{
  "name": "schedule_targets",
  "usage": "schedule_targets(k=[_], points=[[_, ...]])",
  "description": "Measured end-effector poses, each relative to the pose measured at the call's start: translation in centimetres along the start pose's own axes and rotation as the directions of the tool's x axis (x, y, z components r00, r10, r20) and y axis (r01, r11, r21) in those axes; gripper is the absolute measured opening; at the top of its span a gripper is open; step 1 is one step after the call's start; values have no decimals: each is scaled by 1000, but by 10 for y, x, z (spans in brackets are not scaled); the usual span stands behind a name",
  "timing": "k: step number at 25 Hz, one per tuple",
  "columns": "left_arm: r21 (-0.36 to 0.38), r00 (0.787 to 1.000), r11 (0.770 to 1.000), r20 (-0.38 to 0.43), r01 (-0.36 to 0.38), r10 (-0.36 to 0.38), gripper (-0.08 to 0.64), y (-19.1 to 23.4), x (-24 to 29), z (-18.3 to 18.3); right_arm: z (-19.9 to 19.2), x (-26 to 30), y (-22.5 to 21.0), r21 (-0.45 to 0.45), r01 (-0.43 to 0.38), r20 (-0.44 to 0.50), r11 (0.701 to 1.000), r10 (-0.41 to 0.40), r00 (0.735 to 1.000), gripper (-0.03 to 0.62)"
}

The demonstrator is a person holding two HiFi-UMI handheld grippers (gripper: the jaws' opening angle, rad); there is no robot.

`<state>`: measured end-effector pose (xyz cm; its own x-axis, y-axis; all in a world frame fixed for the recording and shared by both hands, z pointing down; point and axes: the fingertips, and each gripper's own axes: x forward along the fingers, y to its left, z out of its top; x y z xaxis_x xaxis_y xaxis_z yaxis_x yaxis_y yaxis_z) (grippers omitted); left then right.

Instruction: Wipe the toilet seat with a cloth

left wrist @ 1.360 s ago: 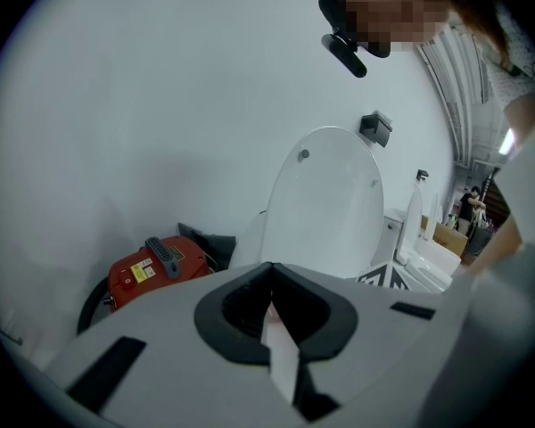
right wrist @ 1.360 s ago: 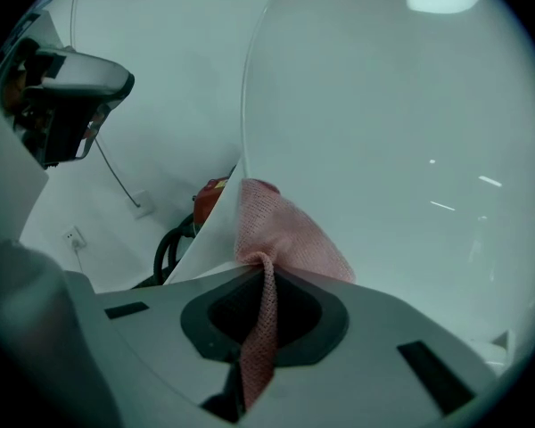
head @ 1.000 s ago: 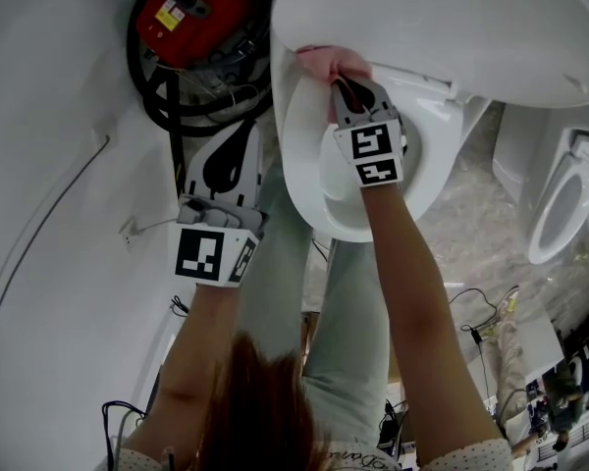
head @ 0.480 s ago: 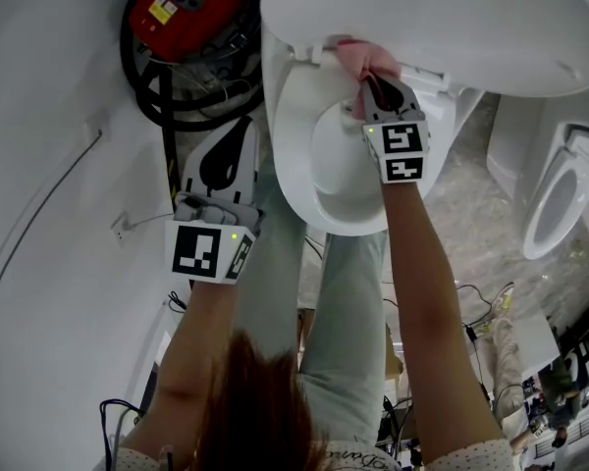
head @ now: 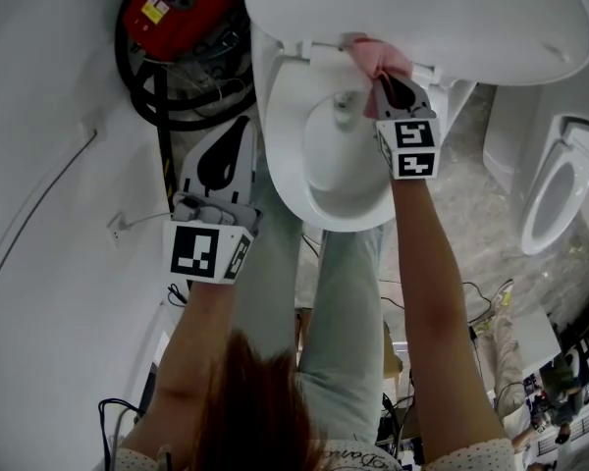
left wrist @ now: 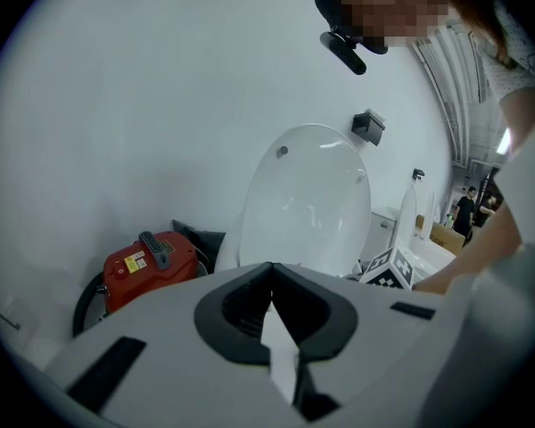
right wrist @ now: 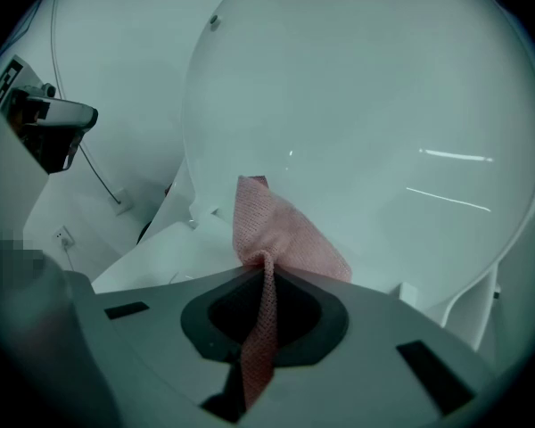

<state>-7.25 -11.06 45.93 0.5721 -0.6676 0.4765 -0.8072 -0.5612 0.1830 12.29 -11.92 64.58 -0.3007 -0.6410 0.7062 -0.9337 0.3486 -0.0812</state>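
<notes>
A pink cloth (head: 378,59) is pinched in the closed right gripper (head: 381,81) and pressed at the back of the seat (head: 278,135), under the raised lid (head: 422,18). Wiping appears under way, and a sweep along the rim is called for next. The left gripper (head: 238,130) (shut, empty) is held aside. Labels on the red machine (head: 177,13) cannot be read.
</notes>
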Motion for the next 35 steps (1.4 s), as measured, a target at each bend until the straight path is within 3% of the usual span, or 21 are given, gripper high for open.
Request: schedule_targets(k=[12, 21, 29, 35], points=[[6, 1000, 1000, -5, 12, -12, 2, -17, 0, -2, -21, -22, -37, 33, 45, -21, 998, -45, 999, 26], [9, 1000, 1000, -9, 15, -15, 2, -28, -3, -6, -34, -36, -55, 56, 36, -28, 998, -35, 999, 26], [14, 1000, 1000, -13, 13, -12, 2, -33, -6, -9, -44, -44, -61, -108, -30, -53, 994, 24, 998, 26], [12, 1000, 1000, -18, 16, -16, 2, -35, -6, -13, -47, -46, -55, -267, -147, -83, 953, 129, 988, 26]])
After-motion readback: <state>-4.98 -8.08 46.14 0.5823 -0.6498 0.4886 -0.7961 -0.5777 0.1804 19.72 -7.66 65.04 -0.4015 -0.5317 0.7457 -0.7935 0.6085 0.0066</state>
